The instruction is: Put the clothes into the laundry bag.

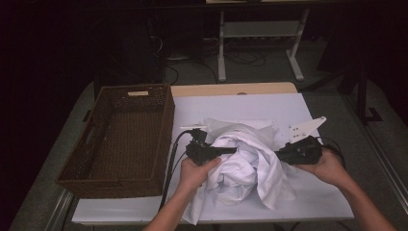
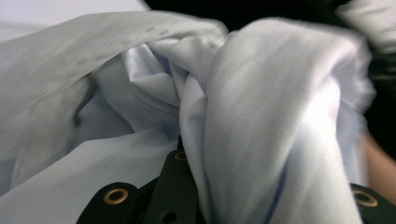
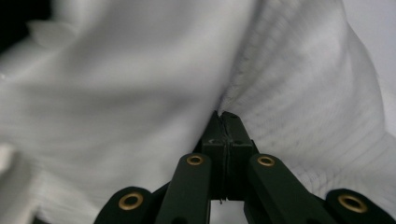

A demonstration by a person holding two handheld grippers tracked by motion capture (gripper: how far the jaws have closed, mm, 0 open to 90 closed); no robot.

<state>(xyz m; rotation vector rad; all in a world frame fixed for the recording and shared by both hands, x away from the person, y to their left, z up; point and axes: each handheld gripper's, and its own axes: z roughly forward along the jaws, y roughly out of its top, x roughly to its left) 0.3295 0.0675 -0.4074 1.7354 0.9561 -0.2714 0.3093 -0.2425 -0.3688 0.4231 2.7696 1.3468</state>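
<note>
Two hands work a crumpled white garment (image 1: 245,161) bunched at the middle of the white-covered counter (image 1: 308,192). Right tongs (image 1: 281,155) press in from 3 o'clock, jaws clenched on a fold of the cloth, seen plainly in the right gripper view (image 3: 224,122). Left tongs (image 1: 231,150) reach in from 9 o'clock; cloth drapes over their jaws, so I cannot tell their state. A wicker basket (image 1: 163,130) sits at 9 o'clock, its far side lost in shadow.

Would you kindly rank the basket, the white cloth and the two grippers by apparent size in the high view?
1. Basket, largest.
2. Cloth.
3. Left gripper and right gripper: look alike, so unranked.
</note>
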